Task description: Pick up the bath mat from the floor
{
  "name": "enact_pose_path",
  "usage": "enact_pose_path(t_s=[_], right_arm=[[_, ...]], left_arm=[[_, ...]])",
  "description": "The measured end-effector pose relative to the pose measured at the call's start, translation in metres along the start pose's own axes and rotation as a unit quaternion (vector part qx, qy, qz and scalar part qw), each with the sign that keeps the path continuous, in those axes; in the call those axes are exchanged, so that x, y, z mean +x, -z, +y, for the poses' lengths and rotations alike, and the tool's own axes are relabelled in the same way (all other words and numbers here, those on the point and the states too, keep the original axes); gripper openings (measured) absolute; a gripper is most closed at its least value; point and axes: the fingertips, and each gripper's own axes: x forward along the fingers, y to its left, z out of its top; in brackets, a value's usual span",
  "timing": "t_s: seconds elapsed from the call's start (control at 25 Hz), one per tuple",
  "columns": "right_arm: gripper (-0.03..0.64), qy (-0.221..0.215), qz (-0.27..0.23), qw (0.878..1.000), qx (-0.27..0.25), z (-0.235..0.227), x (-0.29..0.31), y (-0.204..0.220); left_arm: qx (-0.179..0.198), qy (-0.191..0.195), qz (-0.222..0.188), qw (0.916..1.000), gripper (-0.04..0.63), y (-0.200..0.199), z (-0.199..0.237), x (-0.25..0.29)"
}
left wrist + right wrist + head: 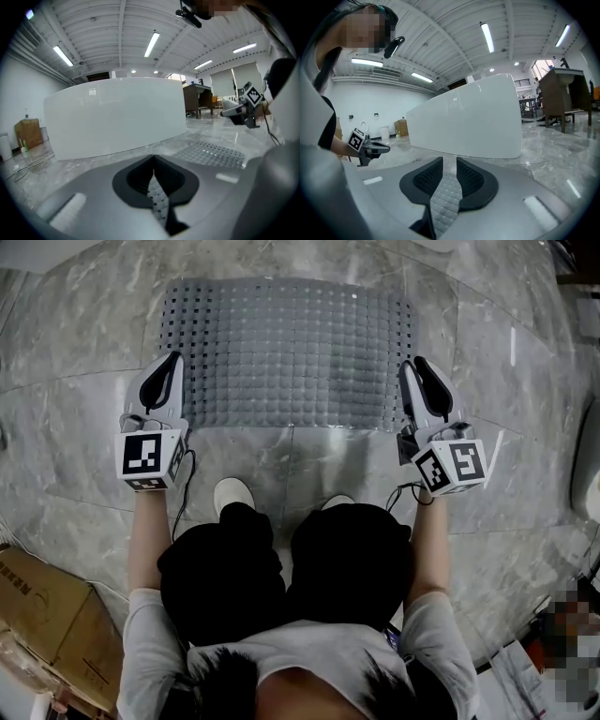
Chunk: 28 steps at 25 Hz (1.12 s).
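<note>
The grey studded bath mat (286, 352) lies flat on the marble floor in front of the person's feet. My left gripper (173, 357) is at the mat's near left corner. In the left gripper view its jaws (153, 159) are shut on a fold of the mat (158, 199), and the rest of the mat (211, 153) spreads to the right. My right gripper (412, 364) is at the mat's near right corner. In the right gripper view its jaws (449, 161) stand apart, and the mat's edge (445, 197) lies between the pads without being squeezed.
A white bathtub (117, 117) stands beyond the mat on the floor. A cardboard box (37, 606) sits at the lower left of the head view. The person's white shoes (232, 493) are just behind the mat. A wooden desk (562, 93) stands far right.
</note>
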Motion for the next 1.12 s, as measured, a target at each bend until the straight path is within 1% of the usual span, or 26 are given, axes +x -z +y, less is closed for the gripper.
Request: enact_pose_path(t_s=[0.16, 0.24, 0.36, 0.48, 0.68, 0.92, 1.12], right_arm=[[0.115, 0.013, 0.018, 1.000, 0.014, -0.019, 0.003, 0.024], [0.118, 0.019, 0.030, 0.999, 0.018, -0.026, 0.007, 0.036], [0.123, 0.028, 0.041, 0.998, 0.027, -0.037, 0.011, 0.053], [0.132, 0.039, 0.050, 0.997, 0.041, -0.049, 0.013, 0.070], [0.149, 0.051, 0.079, 0.995, 0.042, -0.063, 0.018, 0.096], [0.167, 0.064, 0.108, 0.991, 0.053, -0.075, 0.020, 0.122], [0.178, 0.078, 0.122, 0.988, 0.062, -0.084, 0.023, 0.137]], left_arm=[[0.012, -0.043, 0.023, 0.9987, 0.003, 0.024, 0.021, 0.003], [0.005, -0.052, 0.033, 0.9981, 0.046, 0.035, 0.030, 0.006], [-0.001, -0.061, 0.050, 0.9969, 0.072, 0.051, 0.041, 0.011], [-0.002, -0.062, 0.074, 0.9953, 0.094, 0.069, 0.045, 0.017], [-0.013, -0.052, 0.115, 0.9919, 0.106, 0.099, 0.048, 0.031], [-0.024, -0.054, 0.170, 0.9837, 0.135, 0.134, 0.057, 0.044], [-0.045, -0.073, 0.201, 0.9759, 0.143, 0.156, 0.075, 0.048]])
